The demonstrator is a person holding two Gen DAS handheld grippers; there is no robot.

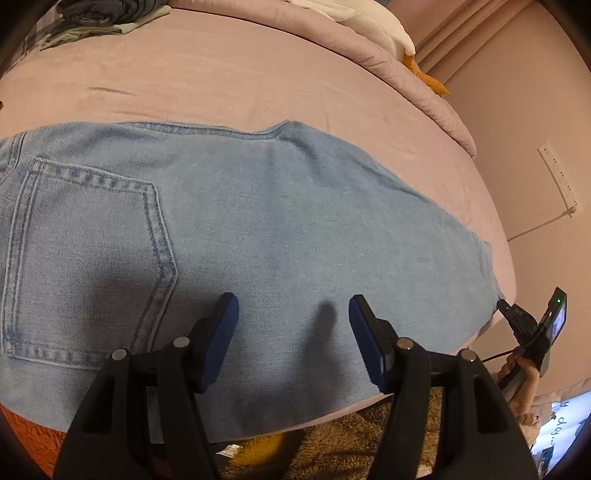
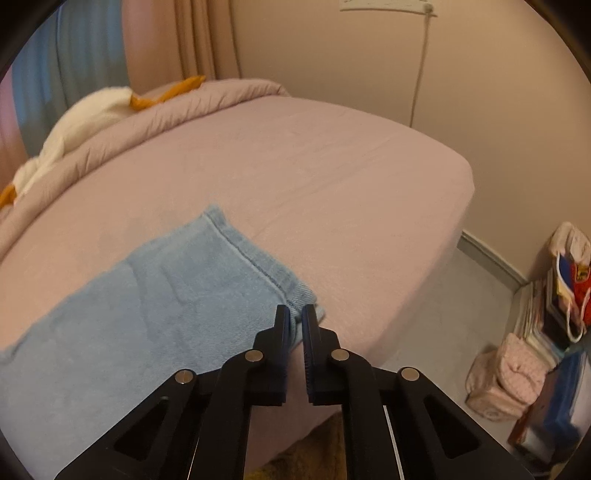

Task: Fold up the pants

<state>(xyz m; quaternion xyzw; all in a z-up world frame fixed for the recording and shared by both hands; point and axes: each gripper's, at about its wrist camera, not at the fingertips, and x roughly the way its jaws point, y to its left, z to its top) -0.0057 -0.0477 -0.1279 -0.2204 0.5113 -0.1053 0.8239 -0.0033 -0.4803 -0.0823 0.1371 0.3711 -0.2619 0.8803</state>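
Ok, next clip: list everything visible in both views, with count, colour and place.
jeans: one, light blue, flat on the bed, back pocket up
bed sheet: one, pink, under the jeans
duvet: one, pink, bunched at the far end
plush toy: one, white and orange, on the duvet
clothes pile: one, blue-green, far corner
rug: one, brown, on the floor
bags: several, by the wall
left gripper: open, above the jeans
right gripper: nearly closed at the hem corner

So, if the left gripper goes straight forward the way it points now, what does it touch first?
Most likely the jeans. The left gripper is open and points down at the denim on the bed, just right of the back pocket. Nothing lies between, though depth is unclear.
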